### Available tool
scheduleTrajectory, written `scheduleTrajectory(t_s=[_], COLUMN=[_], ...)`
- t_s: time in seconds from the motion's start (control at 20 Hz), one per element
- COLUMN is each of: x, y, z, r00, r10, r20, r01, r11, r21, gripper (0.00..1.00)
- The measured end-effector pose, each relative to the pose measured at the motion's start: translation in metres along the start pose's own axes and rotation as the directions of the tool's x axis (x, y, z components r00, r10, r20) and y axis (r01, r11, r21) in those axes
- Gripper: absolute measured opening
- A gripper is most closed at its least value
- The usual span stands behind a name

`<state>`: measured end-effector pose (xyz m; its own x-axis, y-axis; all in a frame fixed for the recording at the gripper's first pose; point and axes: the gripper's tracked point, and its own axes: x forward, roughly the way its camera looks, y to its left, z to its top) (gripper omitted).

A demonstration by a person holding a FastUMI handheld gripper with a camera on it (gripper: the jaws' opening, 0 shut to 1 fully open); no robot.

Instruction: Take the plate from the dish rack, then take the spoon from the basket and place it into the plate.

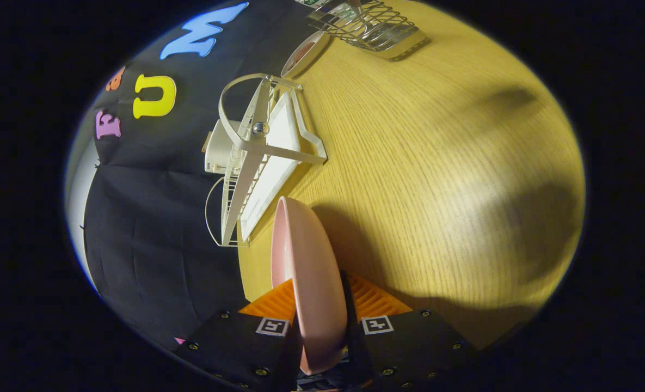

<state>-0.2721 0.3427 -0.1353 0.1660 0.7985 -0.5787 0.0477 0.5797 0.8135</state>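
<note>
Between your fingers: pink plate [307, 272], edge-on
Tool [322, 318]: clenched on plate
Ahead: dish rack [257, 163] on tabletop [436, 163]
Beyond: wire basket [368, 24]

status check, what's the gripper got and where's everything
Hand-held gripper shut on pink plate, plate out of white dish rack. Wire basket far across wooden table. Nothing in the way.

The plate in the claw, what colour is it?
Pale pink, plain; the plate shows best in the gripper view, clamped by the claw.
</note>
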Motion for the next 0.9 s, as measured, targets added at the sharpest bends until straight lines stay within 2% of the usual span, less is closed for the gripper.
scheduleTrajectory(t_s=[0.3, 0.45, 0.55, 0.7, 0.9], x=[-0.021, -0.032, -0.04, -0.068, -0.114], y=[-0.018, -0.025, -0.021, -0.011, -0.001], z=[0.016, 0.018, 0.034, 0.078, 0.152], r00=[0.998, 0.997, 0.989, 0.952, 0.829], r10=[-0.031, -0.068, -0.094, -0.126, -0.16], r20=[0.046, 0.044, 0.11, 0.281, 0.536], r01=[0.032, 0.069, 0.103, 0.168, 0.27], r11=[0.999, 0.997, 0.991, 0.977, 0.954], r21=[-0.021, -0.039, -0.082, -0.133, -0.133], gripper=[0.34, 0.43, 0.44, 0.43, 0.43])
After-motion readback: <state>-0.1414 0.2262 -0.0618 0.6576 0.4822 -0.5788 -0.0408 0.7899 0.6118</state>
